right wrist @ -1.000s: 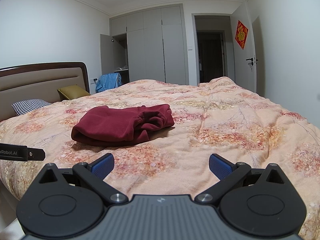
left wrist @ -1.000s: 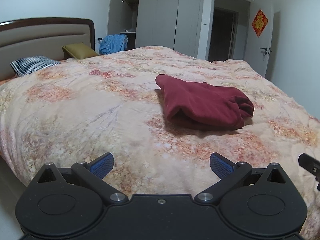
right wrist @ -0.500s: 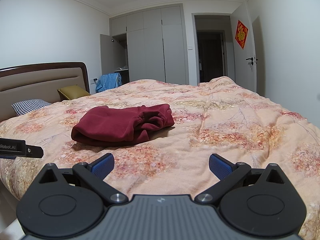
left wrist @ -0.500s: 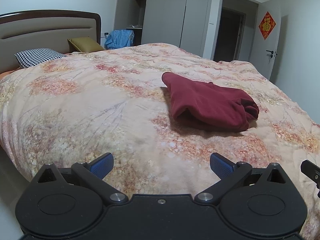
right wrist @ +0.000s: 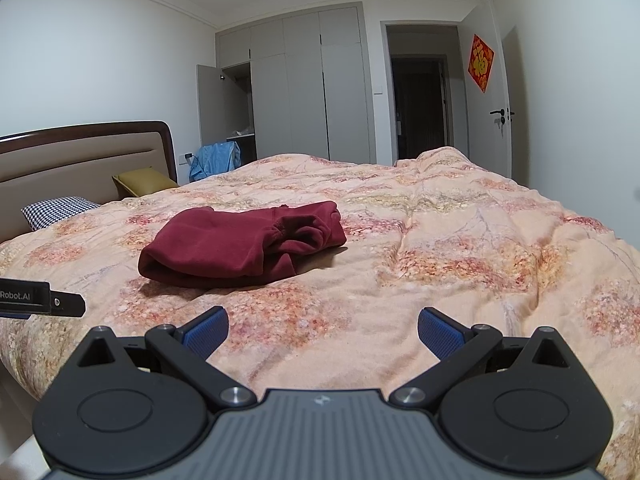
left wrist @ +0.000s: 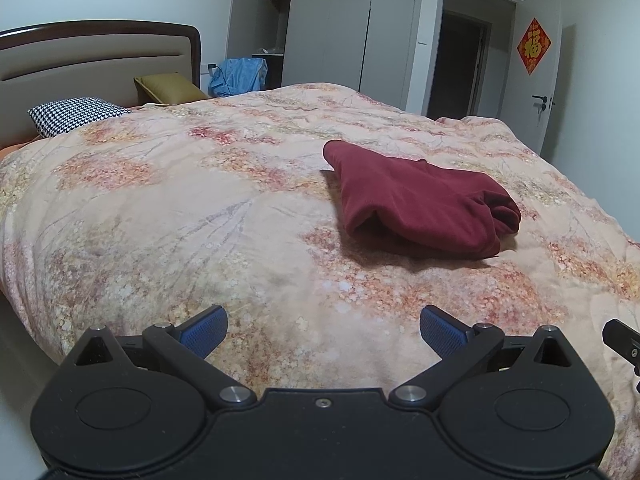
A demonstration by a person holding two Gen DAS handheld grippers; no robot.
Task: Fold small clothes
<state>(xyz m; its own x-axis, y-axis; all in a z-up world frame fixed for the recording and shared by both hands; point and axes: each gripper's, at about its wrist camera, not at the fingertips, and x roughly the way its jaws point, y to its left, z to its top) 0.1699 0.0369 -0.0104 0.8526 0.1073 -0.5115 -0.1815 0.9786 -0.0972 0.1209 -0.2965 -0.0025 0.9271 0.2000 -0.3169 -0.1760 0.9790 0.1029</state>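
Folded maroon garment [left wrist: 420, 204] lying on floral bed quilt [left wrist: 200, 208], left gripper [left wrist: 322, 330] and right gripper [right wrist: 322, 330] short of it, fingers wide, empty

Much of the room stays out of sight from here.

The folded dark red garment [left wrist: 420, 204] hides its own underside and inner layers. The right gripper [left wrist: 622, 342] pokes in at the lower right edge of the left wrist view, mostly cut off. The doorway [right wrist: 420, 108] is too dark to see into, and the open wardrobe shelf [left wrist: 270, 46] holds something too small to tell.
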